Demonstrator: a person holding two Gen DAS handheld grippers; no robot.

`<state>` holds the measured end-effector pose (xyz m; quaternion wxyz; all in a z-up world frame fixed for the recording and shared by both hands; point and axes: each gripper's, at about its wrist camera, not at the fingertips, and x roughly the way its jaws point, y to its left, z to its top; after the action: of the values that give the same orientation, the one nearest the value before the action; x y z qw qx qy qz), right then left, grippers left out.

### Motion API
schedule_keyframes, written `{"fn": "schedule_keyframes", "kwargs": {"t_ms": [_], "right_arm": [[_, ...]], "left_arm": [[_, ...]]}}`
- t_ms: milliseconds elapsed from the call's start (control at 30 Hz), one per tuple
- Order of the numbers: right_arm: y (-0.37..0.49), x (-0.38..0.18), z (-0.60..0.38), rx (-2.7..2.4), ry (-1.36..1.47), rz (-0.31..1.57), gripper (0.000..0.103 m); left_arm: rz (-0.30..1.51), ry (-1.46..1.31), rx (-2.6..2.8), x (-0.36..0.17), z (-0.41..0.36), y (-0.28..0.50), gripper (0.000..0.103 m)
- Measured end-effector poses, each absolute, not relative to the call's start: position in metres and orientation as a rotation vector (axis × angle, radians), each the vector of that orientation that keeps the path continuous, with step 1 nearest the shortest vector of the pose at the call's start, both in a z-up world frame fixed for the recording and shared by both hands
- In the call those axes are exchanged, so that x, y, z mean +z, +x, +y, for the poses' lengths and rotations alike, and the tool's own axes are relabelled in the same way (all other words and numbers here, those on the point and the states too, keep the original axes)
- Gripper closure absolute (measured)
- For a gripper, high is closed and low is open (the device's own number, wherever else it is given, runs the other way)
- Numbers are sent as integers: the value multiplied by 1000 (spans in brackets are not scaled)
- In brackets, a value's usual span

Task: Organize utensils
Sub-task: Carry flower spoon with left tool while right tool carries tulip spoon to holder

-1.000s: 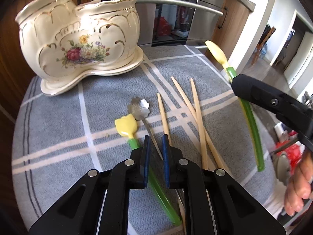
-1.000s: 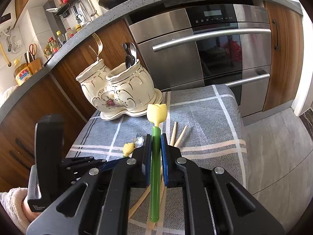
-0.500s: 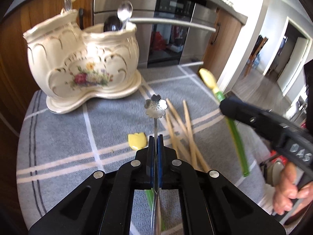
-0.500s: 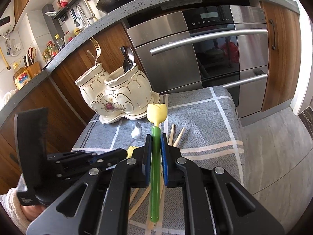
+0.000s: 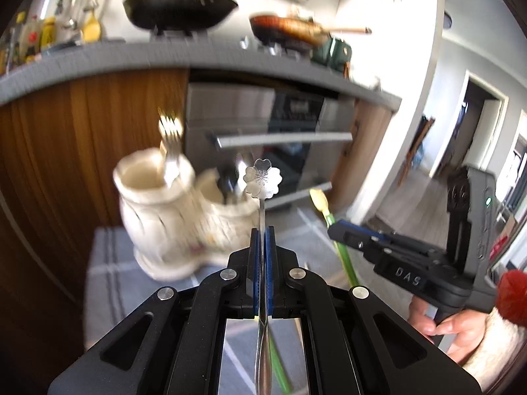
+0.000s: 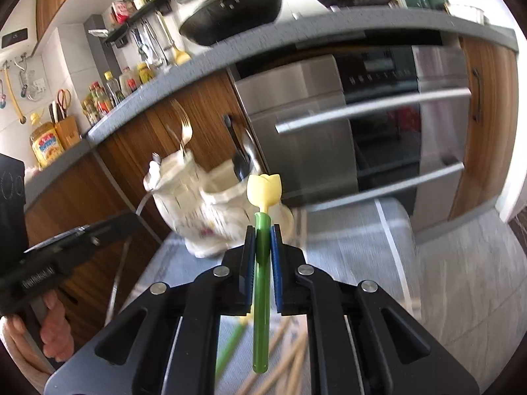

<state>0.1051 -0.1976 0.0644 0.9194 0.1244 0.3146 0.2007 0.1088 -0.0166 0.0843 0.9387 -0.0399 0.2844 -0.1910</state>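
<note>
Two upright utensils: left jaws clamp the flower spoon (image 5: 263, 178), right jaws the tulip stick (image 6: 262, 250).

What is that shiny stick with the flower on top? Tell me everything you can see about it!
It is a thin, silvery metal utensil topped with a flat five-petal flower that has fine lines at its centre. The left gripper is shut on its slim stem, holding it upright in the air, flower end up. Only the blue pads touch it. Its lower end runs down out of sight. Behind it, blurred, stands the cream ceramic holder.
</note>
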Motion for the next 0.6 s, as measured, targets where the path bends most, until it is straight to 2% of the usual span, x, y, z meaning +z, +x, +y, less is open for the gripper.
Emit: {"fn": "schedule_keyframes", "kwargs": {"t_ms": [267,600], "right_arm": [[157,104,-166,443,261,542,94],[209,97,-146,447,292,472,94]], "left_arm": [[434,-107,-294,141,26,149,99],[345,-129,-221,140,43,211,99]]}}
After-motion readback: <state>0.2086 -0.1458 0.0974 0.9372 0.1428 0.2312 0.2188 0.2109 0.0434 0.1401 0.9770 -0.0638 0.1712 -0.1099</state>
